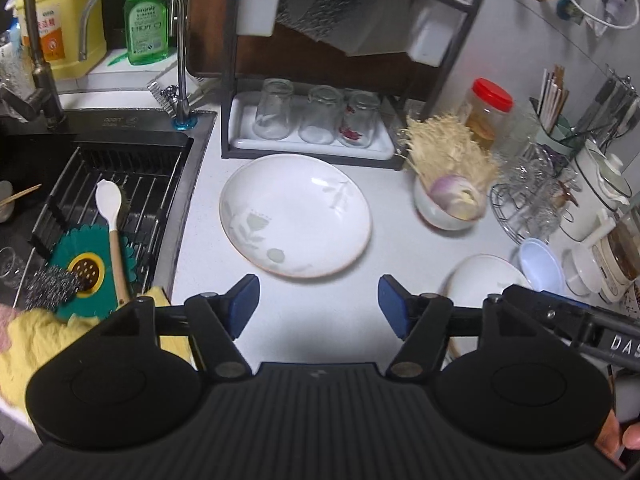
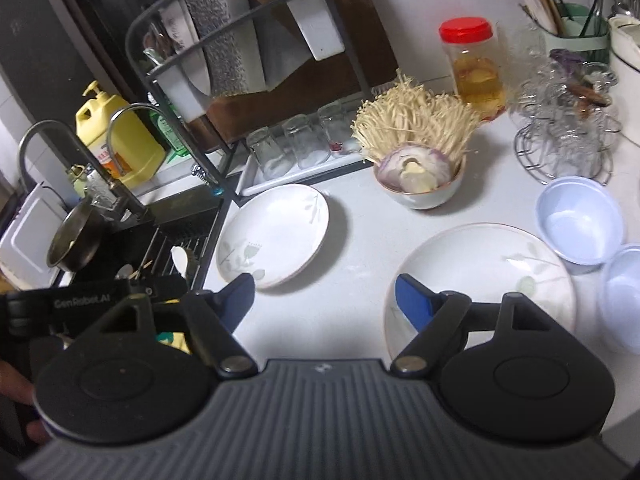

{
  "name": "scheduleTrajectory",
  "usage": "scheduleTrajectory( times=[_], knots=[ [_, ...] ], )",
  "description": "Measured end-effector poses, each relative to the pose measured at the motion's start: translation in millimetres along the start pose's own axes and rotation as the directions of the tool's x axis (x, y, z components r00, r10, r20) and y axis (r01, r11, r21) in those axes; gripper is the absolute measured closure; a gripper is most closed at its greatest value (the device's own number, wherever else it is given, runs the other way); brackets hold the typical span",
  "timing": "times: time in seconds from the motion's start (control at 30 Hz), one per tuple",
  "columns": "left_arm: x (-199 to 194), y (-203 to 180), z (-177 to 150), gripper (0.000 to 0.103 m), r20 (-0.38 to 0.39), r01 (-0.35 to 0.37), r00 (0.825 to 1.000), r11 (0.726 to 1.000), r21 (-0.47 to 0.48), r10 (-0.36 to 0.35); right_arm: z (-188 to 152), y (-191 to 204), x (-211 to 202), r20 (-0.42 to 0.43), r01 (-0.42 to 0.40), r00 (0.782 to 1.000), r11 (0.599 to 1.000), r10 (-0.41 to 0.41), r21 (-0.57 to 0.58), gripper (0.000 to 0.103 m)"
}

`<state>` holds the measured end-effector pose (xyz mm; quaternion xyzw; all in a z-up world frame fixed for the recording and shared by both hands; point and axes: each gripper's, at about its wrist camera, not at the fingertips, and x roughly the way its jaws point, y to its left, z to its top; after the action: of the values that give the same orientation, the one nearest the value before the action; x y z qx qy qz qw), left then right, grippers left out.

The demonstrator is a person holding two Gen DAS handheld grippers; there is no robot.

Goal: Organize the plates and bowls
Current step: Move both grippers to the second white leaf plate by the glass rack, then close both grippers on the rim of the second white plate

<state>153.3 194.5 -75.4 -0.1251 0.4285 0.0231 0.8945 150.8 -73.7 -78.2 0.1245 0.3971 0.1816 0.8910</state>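
Note:
A white plate with a grey leaf pattern (image 1: 296, 216) lies on the white counter just ahead of my open, empty left gripper (image 1: 318, 306); the plate also shows in the right wrist view (image 2: 274, 236). A second patterned plate (image 2: 484, 276) lies under the right finger of my open, empty right gripper (image 2: 324, 304), and shows partly in the left wrist view (image 1: 480, 276). Two pale blue bowls (image 2: 578, 220) (image 2: 624, 292) sit to its right. A white bowl of onion and enoki mushrooms (image 2: 420, 188) stands behind the plates.
The sink (image 1: 120, 200) with a drain rack, spatula and scourer is at the left. A black rack with upturned glasses (image 1: 312, 120) stands at the back. A red-lidded jar (image 2: 474, 64), a wire glass stand (image 2: 564, 136) and utensil holders crowd the right.

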Motion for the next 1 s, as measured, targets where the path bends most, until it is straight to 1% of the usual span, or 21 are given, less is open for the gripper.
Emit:
scheduleTrajectory(
  times=[0.07, 0.13, 0.17, 0.23, 0.27, 0.33, 0.4, 0.43, 0.5, 0.53, 0.6, 0.7, 0.77, 0.83, 0.87, 0.93, 1.0],
  knots=[
    [14.8, 11.6, 5.2, 0.032, -0.007, -0.017, 1.0, 1.0, 0.005, 0.017, 3.4, 4.1, 15.4, -0.002, 0.004, 1.0, 1.0, -0.004, 0.007, 0.024],
    [28.7, 23.7, 9.6, 0.032, -0.018, -0.019, 1.0, 1.0, -0.007, 0.019, 6.0, 8.3, 30.9, -0.01, 0.007, 1.0, 1.0, -0.007, 0.007, 0.024],
    [35.7, 30.4, 11.9, 0.032, -0.018, -0.032, 0.999, 0.999, -0.013, 0.031, 7.2, 10.0, 39.2, -0.016, 0.011, 1.0, 1.0, -0.011, 0.006, 0.024],
    [44.4, 37.5, 15.6, 0.032, 0.0, -0.065, 0.998, 0.998, 0.025, 0.065, 9.2, 13.6, 55.0, -0.022, 0.014, 1.0, 1.0, -0.014, 0.003, 0.026],
    [48.5, 41.9, 17.5, 0.032, 0.002, -0.071, 0.997, 0.997, 0.032, 0.071, 10.8, 14.7, 62.5, -0.026, 0.02, 0.999, 1.0, -0.02, 0.01, 0.026],
    [55.7, 53.2, 22.9, 0.032, -0.004, -0.056, 0.998, 0.998, 0.005, 0.056, 14.9, 17.2, 76.7, -0.031, 0.017, 0.999, 1.0, -0.017, 0.016, 0.027],
    [62.3, 61.3, 27.6, 0.032, -0.005, -0.062, 0.998, 0.998, -0.006, 0.062, 19.3, 17.5, 88.9, -0.027, 0.021, 0.999, 1.0, -0.02, 0.013, 0.028],
    [66.4, 65.6, 30.7, 0.032, -0.008, -0.06, 0.998, 0.998, -0.016, 0.06, 21.5, 17.5, 95.6, -0.03, 0.019, 0.999, 1.0, -0.018, 0.011, 0.031],
    [75.1, 75.3, 34.1, 0.032, -0.007, -0.032, 0.999, 0.998, -0.058, 0.031, 24.1, 17.5, 109.4, -0.029, 0.026, 0.999, 1.0, -0.026, -0.006, 0.032],
    [81.8, 79.0, 35.0, 0.032, -0.018, -0.032, 0.999, 0.997, -0.071, 0.031, 24.4, 17.4, 117.3, -0.037, 0.036, 0.999, 0.999, -0.036, -0.012, 0.032],
    [93.5, 83.6, 36.6, 0.032, -0.026, -0.035, 0.999, 0.996, -0.077, 0.033, 24.8, 16.5, 132.3, -0.065, 0.035, 0.997, 0.999, -0.036, -0.004, 0.038],
    [110.5, 90.4, 40.2, 0.033, -0.049, -0.028, 0.999, 0.996, -0.089, 0.024, 22.7, 16.3, 151.3, -0.091, 0.046, 0.995, 0.999, -0.046, -0.002, 0.04],
    [120.4, 94.2, 43.1, 0.033, -0.06, -0.015, 0.998, 0.996, -0.093, 0.01, 21.0, 16.2, 162.5, -0.114, 0.055, 0.992, 0.998, -0.054, 0.001, 0.046],
    [128.1, 95.4, 45.8, 0.033, -0.057, -0.008, 0.998, 0.996, -0.085, 0.003, 20.3, 17.4, 172.3, -0.127, 0.054, 0.99, 0.999, -0.054, -0.001, 0.047],
    [132.1, 96.0, 47.2, 0.034, -0.057, -0.007, 0.998, 0.997, -0.082, 0.002, 20.4, 18.2, 176.3, -0.128, 0.061, 0.99, 0.998, -0.061, -0.007, 0.05],
    [141.5, 98.4, 49.5, 0.038, -0.062, -0.003, 0.998, 0.997, -0.079, -0.002, 22.0, 18.8, 184.4, -0.135, 0.072, 0.988, 0.997, -0.072, -0.007, 0.055],
    [151.5, 101.4, 52.0, 0.044, -0.075, -0.001, 0.997, 0.996, -0.085, -0.006, 24.4, 18.5, 192.7, -0.139, 0.078, 0.987, 0.997, -0.077, 0.002, 0.057]
  ],
)
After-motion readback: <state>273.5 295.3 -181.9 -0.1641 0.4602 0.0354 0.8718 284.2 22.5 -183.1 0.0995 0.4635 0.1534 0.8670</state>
